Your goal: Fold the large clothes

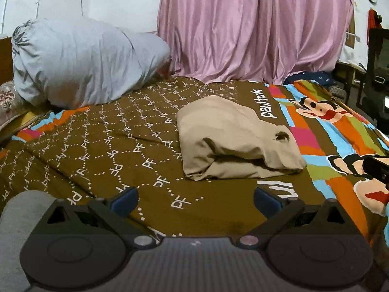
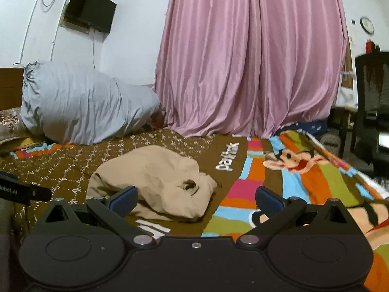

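Both grippers, left gripper [image 1: 196, 198] and right gripper [image 2: 196, 198], hang spread and empty above the bedspread [image 1: 102, 141]. The beige garment [image 1: 233, 136] lies bundled mid-bed; folding looks done or needs 1 tidying tuck.

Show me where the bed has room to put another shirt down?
Free: the brown PF-patterned sheet between the beige folded garment and the grey bundle, and the brown strip in front of the garment. Crowded: the far corner, where bundle and pink curtain meet.
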Demonstrator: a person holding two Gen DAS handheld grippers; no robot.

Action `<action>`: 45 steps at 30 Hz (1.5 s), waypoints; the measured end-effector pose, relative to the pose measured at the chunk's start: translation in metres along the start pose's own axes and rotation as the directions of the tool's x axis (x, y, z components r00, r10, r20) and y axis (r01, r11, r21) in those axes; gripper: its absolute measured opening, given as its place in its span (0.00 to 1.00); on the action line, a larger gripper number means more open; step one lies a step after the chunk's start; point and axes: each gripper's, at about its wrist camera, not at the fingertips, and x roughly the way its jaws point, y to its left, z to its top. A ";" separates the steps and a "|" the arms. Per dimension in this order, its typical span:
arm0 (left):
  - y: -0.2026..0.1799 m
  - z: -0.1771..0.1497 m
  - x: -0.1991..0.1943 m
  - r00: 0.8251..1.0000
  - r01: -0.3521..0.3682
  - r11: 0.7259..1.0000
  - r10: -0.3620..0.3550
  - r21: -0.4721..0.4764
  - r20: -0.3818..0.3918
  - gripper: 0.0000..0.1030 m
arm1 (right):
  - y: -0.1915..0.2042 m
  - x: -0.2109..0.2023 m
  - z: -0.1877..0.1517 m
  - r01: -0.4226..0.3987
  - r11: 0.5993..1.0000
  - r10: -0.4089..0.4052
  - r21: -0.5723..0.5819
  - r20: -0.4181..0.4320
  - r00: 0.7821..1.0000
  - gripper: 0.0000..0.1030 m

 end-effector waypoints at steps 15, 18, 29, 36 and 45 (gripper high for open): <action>0.001 -0.001 0.005 1.000 -0.004 1.000 0.004 0.011 -0.015 1.00 | -0.008 0.012 -0.004 -0.001 0.999 0.002 0.054 -0.025 1.000 0.99; 0.001 -0.001 0.005 1.000 -0.002 1.000 0.002 0.016 -0.014 1.00 | -0.008 0.012 -0.004 -0.001 0.998 0.003 0.057 -0.024 1.000 0.99; 0.001 -0.001 0.005 1.000 -0.002 1.000 0.003 0.020 -0.013 1.00 | -0.010 0.011 -0.005 0.000 0.998 0.002 0.062 -0.023 1.000 0.99; 0.000 -0.001 0.005 1.000 -0.003 1.000 0.003 0.020 -0.013 1.00 | -0.010 0.011 -0.005 0.001 0.998 0.000 0.065 -0.022 1.000 0.99; -0.001 -0.002 0.004 1.000 -0.004 1.000 0.004 0.020 -0.013 1.00 | -0.010 0.011 -0.005 0.001 0.998 0.001 0.066 -0.023 1.000 0.99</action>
